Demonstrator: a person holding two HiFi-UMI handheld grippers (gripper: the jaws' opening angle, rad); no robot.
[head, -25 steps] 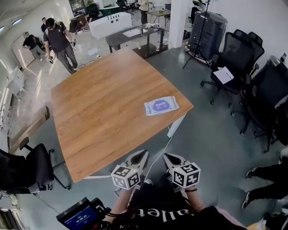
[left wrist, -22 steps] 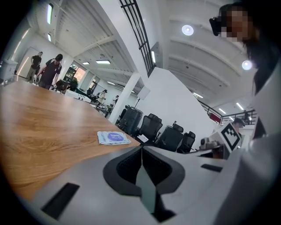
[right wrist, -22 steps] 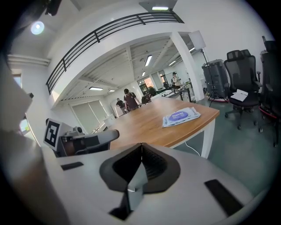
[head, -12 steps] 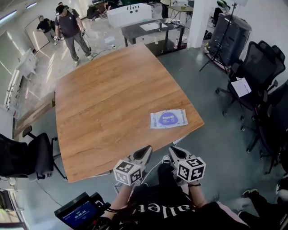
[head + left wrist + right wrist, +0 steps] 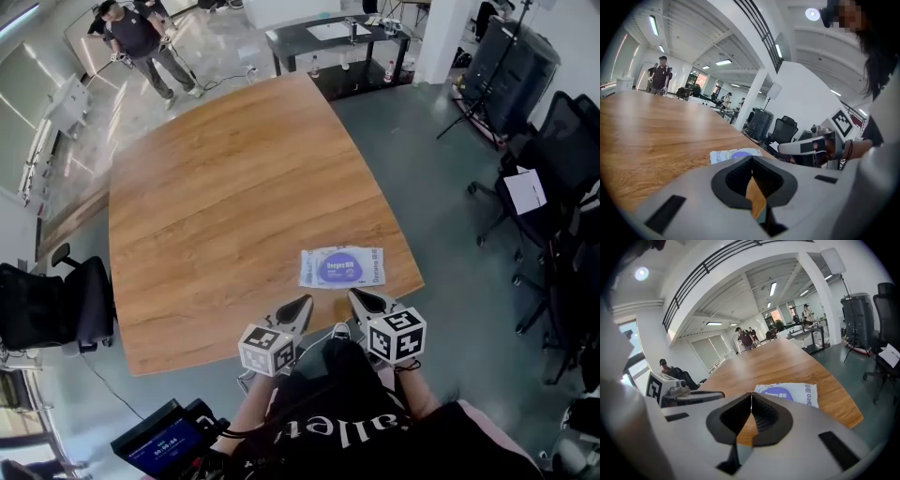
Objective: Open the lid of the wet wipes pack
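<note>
The wet wipes pack (image 5: pixel 343 267) is a flat white packet with a purple round label. It lies near the front right corner of the wooden table (image 5: pixel 216 197) with its lid down. My left gripper (image 5: pixel 302 304) and right gripper (image 5: pixel 354 296) hover side by side at the table's near edge, just short of the pack, touching nothing. Both are shut and empty. In the left gripper view the pack (image 5: pixel 736 154) lies just beyond the jaw tips (image 5: pixel 751 158), and in the right gripper view the pack (image 5: pixel 790 393) sits ahead of the tips (image 5: pixel 751 393).
Black office chairs (image 5: pixel 562 159) stand to the right of the table and one (image 5: pixel 52 305) to its left. A dark low table (image 5: pixel 342 47) with bottles stands beyond the far edge. A person (image 5: pixel 141 37) walks at the far left.
Both grippers have moved forward to the table's near edge, and the pack now lies close in front of them. The jaws have stayed shut.
</note>
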